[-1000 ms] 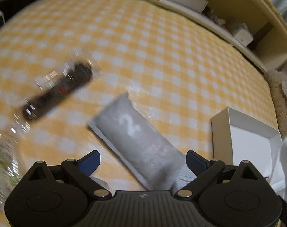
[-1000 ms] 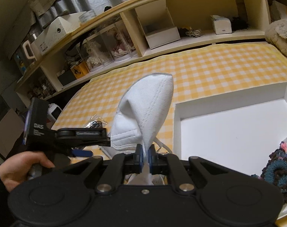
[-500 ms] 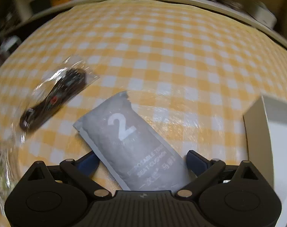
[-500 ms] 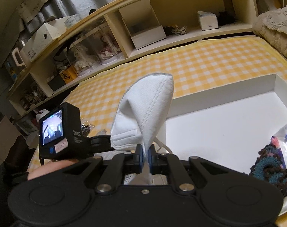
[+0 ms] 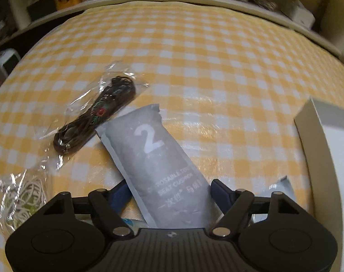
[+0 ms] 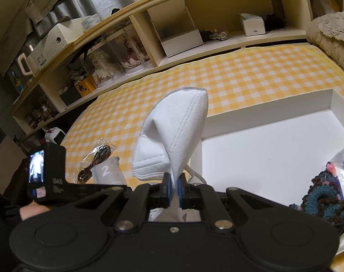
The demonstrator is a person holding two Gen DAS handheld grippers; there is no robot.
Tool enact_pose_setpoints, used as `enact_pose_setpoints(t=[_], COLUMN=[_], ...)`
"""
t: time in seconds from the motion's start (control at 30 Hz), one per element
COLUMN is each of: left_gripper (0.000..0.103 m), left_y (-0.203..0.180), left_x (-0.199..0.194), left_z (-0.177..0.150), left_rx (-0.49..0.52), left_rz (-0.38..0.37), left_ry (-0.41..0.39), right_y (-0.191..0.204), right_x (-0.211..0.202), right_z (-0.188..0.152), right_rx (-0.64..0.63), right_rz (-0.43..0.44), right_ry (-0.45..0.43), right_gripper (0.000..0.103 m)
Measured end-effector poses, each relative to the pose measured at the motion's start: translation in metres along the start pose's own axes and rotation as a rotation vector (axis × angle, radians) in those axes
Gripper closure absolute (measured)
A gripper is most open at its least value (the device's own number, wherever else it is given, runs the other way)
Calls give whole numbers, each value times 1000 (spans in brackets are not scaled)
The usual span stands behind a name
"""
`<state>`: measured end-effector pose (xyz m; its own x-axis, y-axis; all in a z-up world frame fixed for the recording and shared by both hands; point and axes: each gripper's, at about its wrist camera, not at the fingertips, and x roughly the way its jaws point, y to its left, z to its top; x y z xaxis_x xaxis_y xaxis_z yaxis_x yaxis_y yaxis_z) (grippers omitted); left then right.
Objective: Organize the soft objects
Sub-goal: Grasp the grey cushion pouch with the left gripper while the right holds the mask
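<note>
Grey foil marks the seat-cushion packet [image 5: 159, 165], printed with a white 2, which is seen in the left wrist view lying on the yellow checked cloth [image 5: 217, 72] between the blue pads of the left gripper [image 5: 169, 192]; the jaws have just been closing, and whether the pads already press on it cannot be told. A dark cord in a clear bag [image 5: 97, 115] lies just beside the packet's far end, and the white box [image 5: 308, 140] is cut off at the right edge. In the right wrist view, a white face mask [image 6: 174, 136] is held upright, pinched at its lower corner by the pressed-together right gripper [image 6: 174, 189] beside the box's left wall. A crocheted piece [image 6: 326, 201] lies inside the box.
</note>
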<state>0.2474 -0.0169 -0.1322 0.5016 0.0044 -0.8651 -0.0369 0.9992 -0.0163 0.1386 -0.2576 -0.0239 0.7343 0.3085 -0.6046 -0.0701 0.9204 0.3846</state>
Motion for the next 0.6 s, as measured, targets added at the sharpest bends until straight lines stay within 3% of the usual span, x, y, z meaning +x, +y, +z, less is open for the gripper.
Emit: enact_pose_setpoints(t=[0.13,0.27,0.3,0.33,0.43,0.6], left_gripper=[12,11,14,26,44,50], left_y=[16,8,3,-2,-11,-8], left_x=[7,18,22,24,20,8], left_z=[16,27,29,29,26,23], left_rx=[-136,-266,-269,-251,-167,-98], left_rz=[-6,41,66,84,106,31], left_ry=[-15,-14,-15,-17,-63,-77], right_y=[3,5,6,6,5,1], right_x=[5,12,13,14,16,17], right_z=[-2,-4,-4,-4,-5,-3], right_rx=[-19,-37,-40,-45,-47,-42], right_rz=[-10,-25,-27,-30,-42,-44], right_ry=[17,31,33,35,39,42], right_gripper=[96,96,96,96,96,96])
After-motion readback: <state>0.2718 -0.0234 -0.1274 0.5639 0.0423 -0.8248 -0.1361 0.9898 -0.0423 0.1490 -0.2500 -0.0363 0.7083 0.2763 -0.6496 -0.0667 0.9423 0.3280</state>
